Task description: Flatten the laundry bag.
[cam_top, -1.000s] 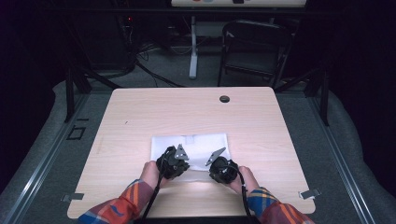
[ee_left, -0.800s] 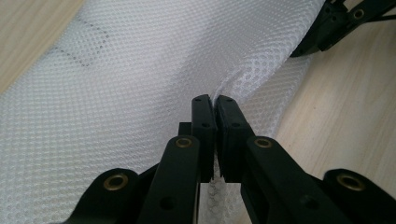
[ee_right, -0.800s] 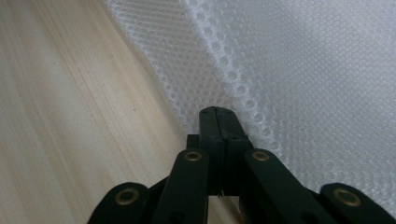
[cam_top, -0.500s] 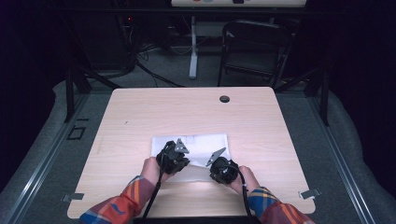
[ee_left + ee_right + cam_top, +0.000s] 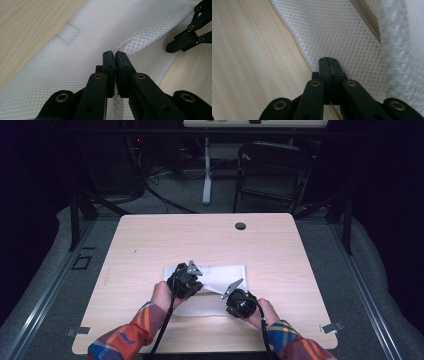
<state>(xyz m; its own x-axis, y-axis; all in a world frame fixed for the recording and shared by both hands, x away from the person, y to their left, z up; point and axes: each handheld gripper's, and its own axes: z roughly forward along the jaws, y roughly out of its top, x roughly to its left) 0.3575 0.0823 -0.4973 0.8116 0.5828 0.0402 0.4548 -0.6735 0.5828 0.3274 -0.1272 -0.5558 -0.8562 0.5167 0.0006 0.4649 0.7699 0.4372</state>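
Note:
A white mesh bag (image 5: 220,274) lies flat on the wooden table (image 5: 210,240), near the front edge. My left gripper (image 5: 186,281) is over the bag's left part and is shut on a raised fold of the mesh (image 5: 130,43); its tips (image 5: 114,53) pinch that fold. My right gripper (image 5: 239,301) sits at the bag's front right edge. Its jaws (image 5: 328,59) are pressed together where the mesh edge (image 5: 294,42) runs in under them. The bag's zipper (image 5: 367,20) shows blurred at the upper right of the right gripper view. The right gripper (image 5: 175,46) also appears at the mesh edge in the left gripper view.
A round cable hole (image 5: 240,226) sits near the table's far edge. Behind the table stand a dark folding chair (image 5: 272,170) and cables on the floor. Bare wood surrounds the bag on every side.
My left gripper has edged a little away from the person, drawing the pinched fold of mesh up with it. The right gripper has stayed in place.

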